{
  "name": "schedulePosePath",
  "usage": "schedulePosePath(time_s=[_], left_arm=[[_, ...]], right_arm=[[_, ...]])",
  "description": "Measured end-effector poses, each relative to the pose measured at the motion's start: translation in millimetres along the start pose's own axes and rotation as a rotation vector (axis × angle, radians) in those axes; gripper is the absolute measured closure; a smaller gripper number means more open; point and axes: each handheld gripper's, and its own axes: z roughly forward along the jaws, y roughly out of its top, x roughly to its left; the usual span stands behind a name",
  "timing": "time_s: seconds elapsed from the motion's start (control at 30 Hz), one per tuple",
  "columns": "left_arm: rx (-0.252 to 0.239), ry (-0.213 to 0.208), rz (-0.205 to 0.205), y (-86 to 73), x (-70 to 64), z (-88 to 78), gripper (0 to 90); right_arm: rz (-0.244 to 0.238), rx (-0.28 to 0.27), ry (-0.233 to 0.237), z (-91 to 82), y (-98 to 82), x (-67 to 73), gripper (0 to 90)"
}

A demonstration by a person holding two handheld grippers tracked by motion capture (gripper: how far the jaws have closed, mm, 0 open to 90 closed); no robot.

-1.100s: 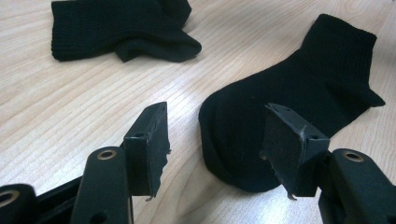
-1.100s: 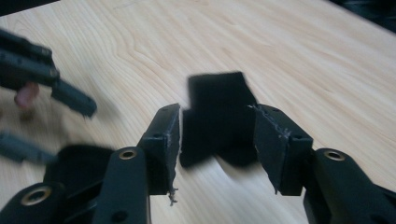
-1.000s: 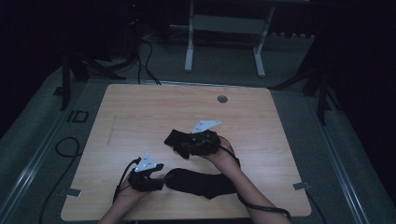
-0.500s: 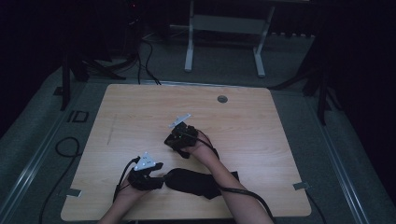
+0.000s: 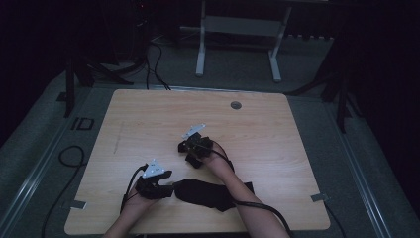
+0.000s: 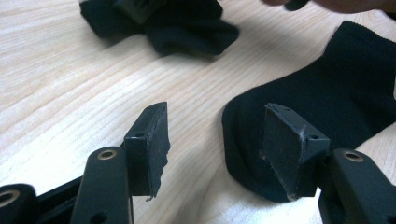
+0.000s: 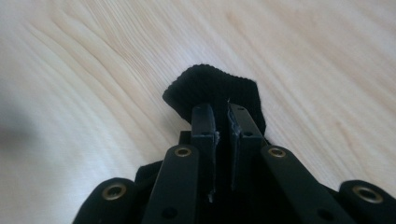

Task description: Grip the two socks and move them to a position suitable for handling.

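Right gripper (image 7: pixel 223 126) jaws just closed, pinching a black sock (image 7: pixel 212 88), seemingly its cuff; left gripper (image 6: pixel 215 144) jaws half open, empty, astride second sock's (image 6: pixel 327 107) edge on desk (image 5: pixel 148 119).

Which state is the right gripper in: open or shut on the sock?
Shut on the sock: the right gripper has just closed, black fabric pinched between nearly touching jaws.

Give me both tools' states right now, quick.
Left tool: open, holding nothing, one pad against the toe of the flat black sock.
Right tool: jaws have just been closing, now shut on the other black sock.
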Motion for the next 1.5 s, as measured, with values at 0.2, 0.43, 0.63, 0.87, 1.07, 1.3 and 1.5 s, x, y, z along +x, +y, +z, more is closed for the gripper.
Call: schedulePosePath(time_s=[0.2, 0.43, 0.63, 0.87, 1.07, 1.3, 1.5], left_arm=[[-0.027, 0.02, -0.005, 6.5, 1.1, 3.1, 41.5], [-0.092, 0.044, 0.022, 22.8, -7.2, 5.1, 39.8], [-0.132, 0.058, 0.036, 39.0, -24.0, 18.5, 36.1], [-0.177, 0.133, 0.007, 56.6, -31.5, 32.8, 34.8], [-0.191, 0.191, 0.01, 63.6, -29.6, 35.1, 69.8], [-0.178, 0.207, 0.017, 58.8, -20.3, 27.1, 89.5], [-0.162, 0.241, 0.061, 57.1, -14.3, 16.9, 89.8]], right_arm=[[0.041, -0.143, 0.058, -42.1, 6.9, 1.2, 82.9], [0.047, -0.25, 0.095, -78.7, 14.4, 7.3, 82.8], [0.048, -0.278, 0.068, -89.5, 20.2, 10.1, 82.7], [0.063, -0.319, 0.087, -100.4, 24.1, 11.3, 82.6], [0.079, -0.347, 0.091, -109.2, 22.7, 9.0, 82.5], [0.104, -0.365, 0.086, -117.7, 13.3, -1.3, 82.2], [0.138, -0.386, 0.069, -125.6, -3.6, -14.9, 81.5]])
